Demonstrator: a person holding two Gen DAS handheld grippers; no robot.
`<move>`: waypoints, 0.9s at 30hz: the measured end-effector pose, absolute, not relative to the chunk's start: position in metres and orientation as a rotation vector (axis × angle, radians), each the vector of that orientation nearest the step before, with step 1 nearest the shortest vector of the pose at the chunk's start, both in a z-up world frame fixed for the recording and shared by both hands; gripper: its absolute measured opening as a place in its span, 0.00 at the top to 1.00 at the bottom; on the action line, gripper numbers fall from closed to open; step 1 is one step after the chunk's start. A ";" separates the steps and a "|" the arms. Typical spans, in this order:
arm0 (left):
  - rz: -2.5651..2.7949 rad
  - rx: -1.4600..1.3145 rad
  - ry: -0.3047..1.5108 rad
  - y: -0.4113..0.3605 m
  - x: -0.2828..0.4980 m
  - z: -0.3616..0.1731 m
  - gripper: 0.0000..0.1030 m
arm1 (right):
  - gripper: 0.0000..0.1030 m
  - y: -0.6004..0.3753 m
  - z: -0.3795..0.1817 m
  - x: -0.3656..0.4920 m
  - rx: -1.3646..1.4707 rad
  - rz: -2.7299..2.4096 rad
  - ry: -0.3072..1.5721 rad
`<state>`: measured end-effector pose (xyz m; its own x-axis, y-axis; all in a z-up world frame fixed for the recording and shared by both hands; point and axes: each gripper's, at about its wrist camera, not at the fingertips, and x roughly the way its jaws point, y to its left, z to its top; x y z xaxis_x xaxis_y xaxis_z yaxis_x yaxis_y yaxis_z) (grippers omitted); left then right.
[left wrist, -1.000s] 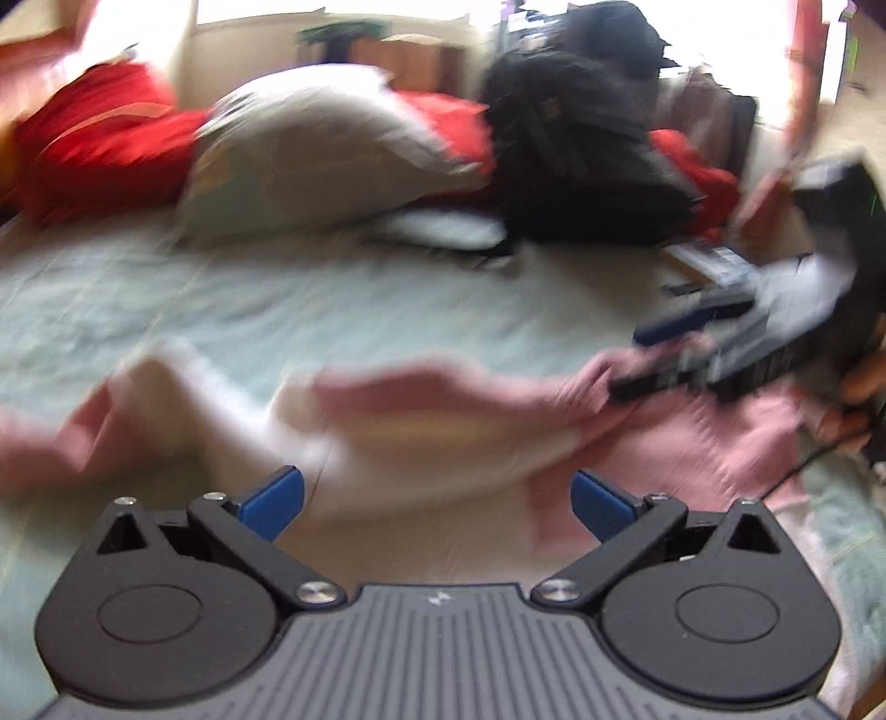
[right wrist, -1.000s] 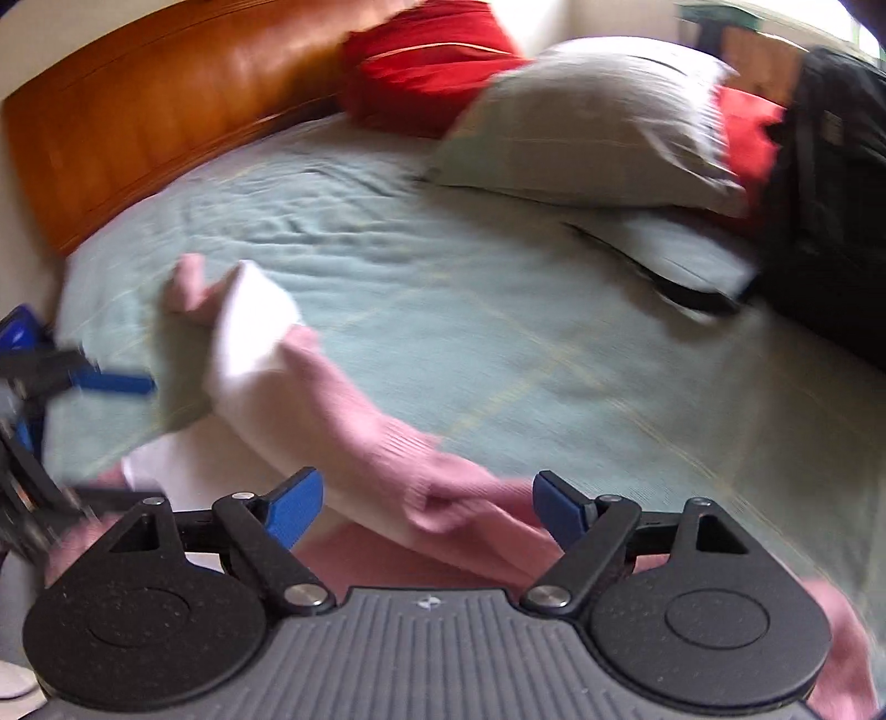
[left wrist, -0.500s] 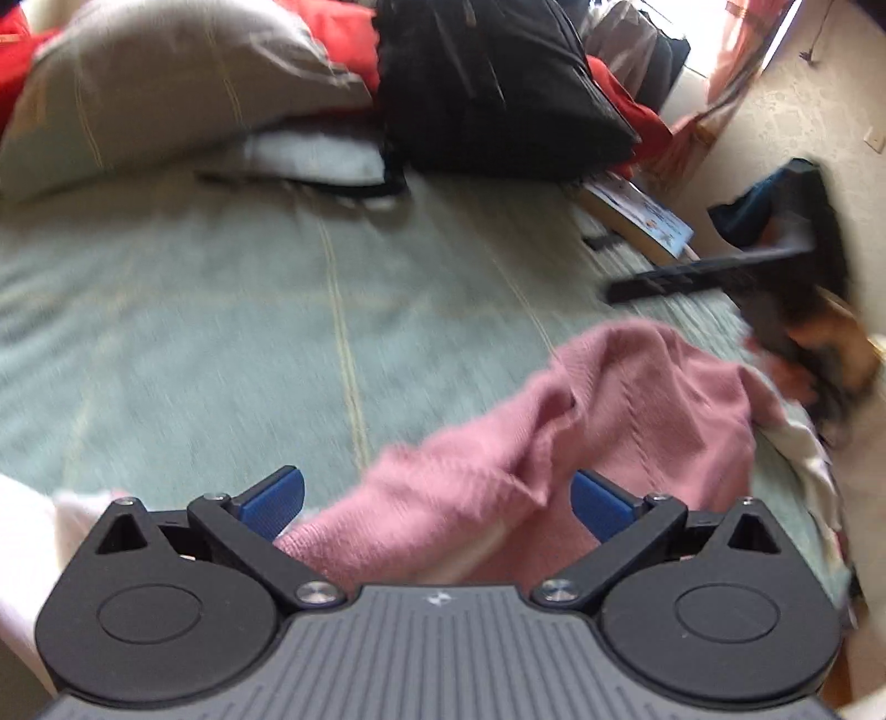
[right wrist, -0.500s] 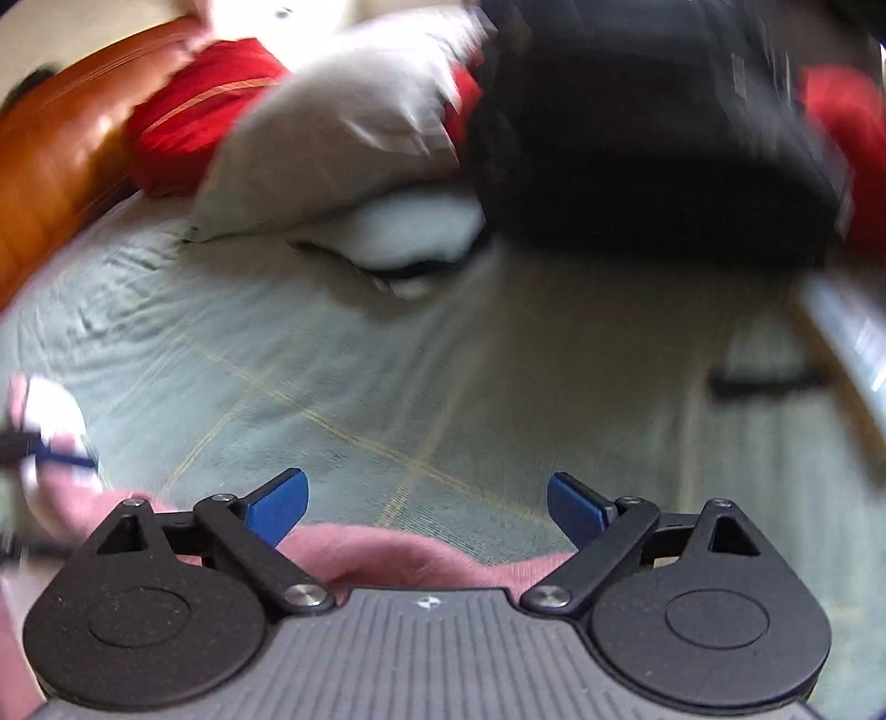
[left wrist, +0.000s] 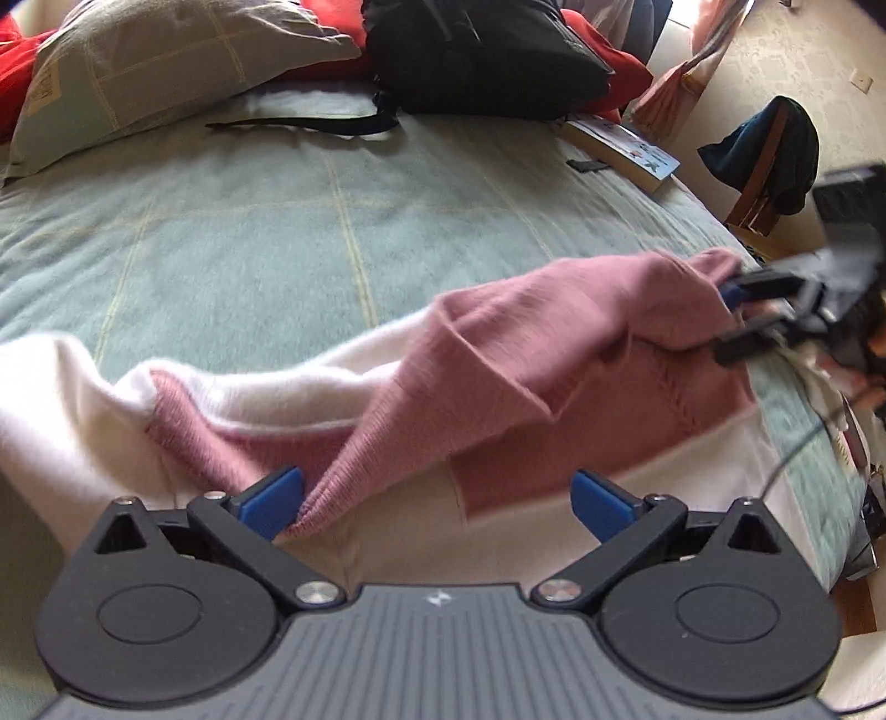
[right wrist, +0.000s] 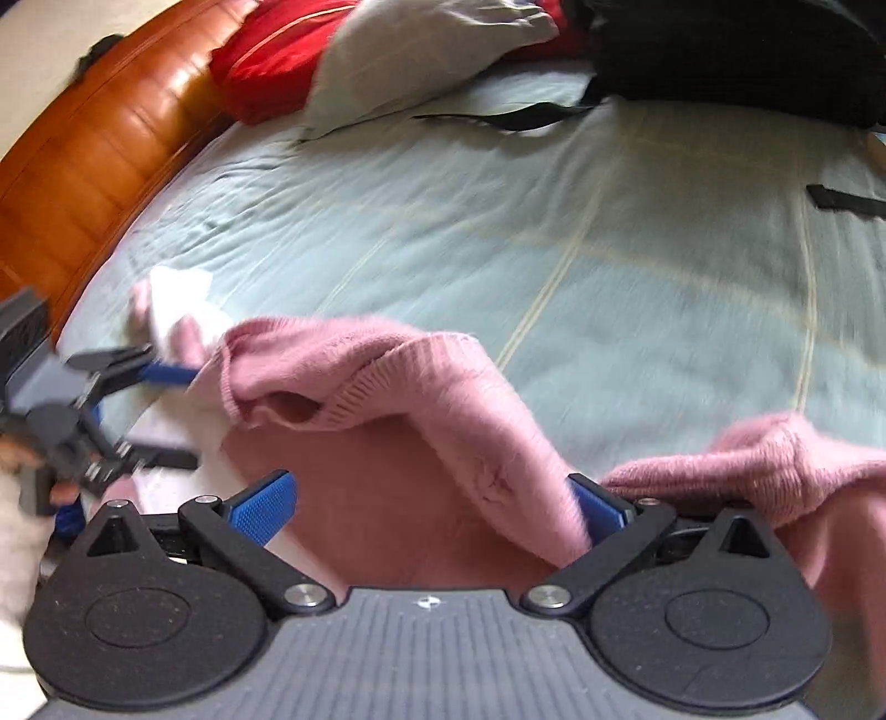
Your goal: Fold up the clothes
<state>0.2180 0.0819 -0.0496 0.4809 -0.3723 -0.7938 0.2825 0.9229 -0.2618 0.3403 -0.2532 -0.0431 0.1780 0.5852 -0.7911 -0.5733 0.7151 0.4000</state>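
We've got a pink-and-white knit sweater (left wrist: 559, 354) lying rumpled on the bed, pink sleeve bunched toward 3 o'clock.

Ahead of you, a grey pillow (left wrist: 166, 61) and black backpack (left wrist: 476, 50) sit on the green bedspread (left wrist: 277, 221). A book (left wrist: 626, 147) lies near its edge.

Both wrist views look steeply down, close over one sweater (left wrist: 554, 343).
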 end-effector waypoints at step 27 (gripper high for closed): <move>-0.497 -0.296 0.979 0.081 0.230 -0.051 0.01 | 0.00 -0.273 -0.047 0.339 0.175 0.964 1.171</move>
